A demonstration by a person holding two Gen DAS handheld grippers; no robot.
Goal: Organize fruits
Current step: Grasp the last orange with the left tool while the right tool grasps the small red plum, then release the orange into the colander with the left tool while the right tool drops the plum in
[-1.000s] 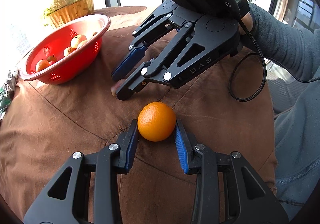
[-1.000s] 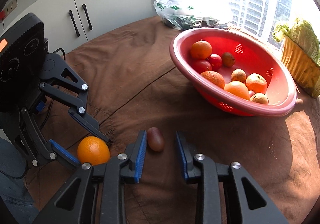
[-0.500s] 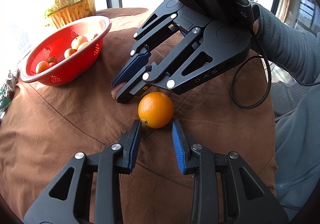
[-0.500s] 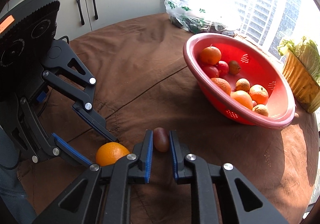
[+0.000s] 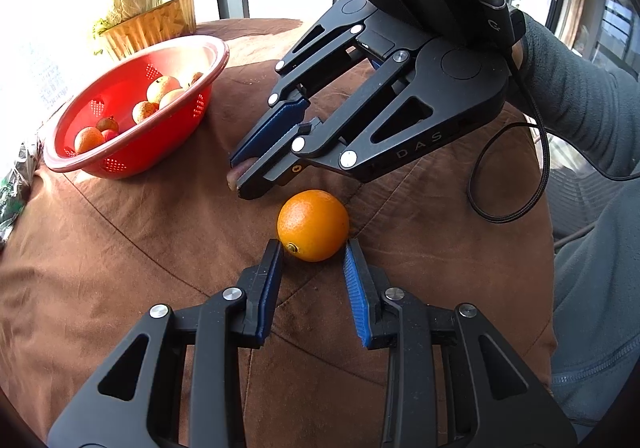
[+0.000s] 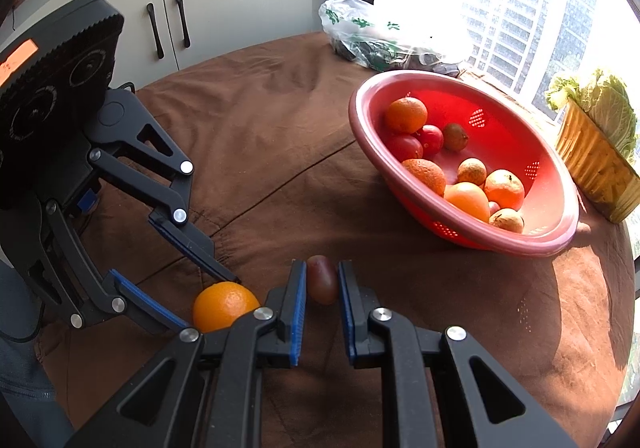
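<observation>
An orange (image 5: 313,225) lies on the brown cloth just ahead of my left gripper (image 5: 313,250); the jaws are open and their tips flank its near side. The orange also shows in the right wrist view (image 6: 225,305). My right gripper (image 6: 322,282) is shut on a small dark red-brown fruit (image 6: 322,280) that rests on the cloth. In the left wrist view the right gripper (image 5: 240,178) shows with the small fruit (image 5: 237,175) peeking out at its tips. A red colander (image 6: 468,240) holds several fruits; it also shows in the left wrist view (image 5: 120,164).
A gold container with a cabbage (image 6: 596,164) stands beyond the colander. A plastic bag of greens (image 6: 380,44) lies at the far table edge. White cabinet doors (image 6: 200,8) stand behind. The person's sleeve (image 5: 580,88) and a black cable (image 5: 508,216) are on the right.
The right gripper has closed on the small dark fruit. The left gripper has drawn back a little, so the orange now sits at its fingertips instead of deep between the jaws.
</observation>
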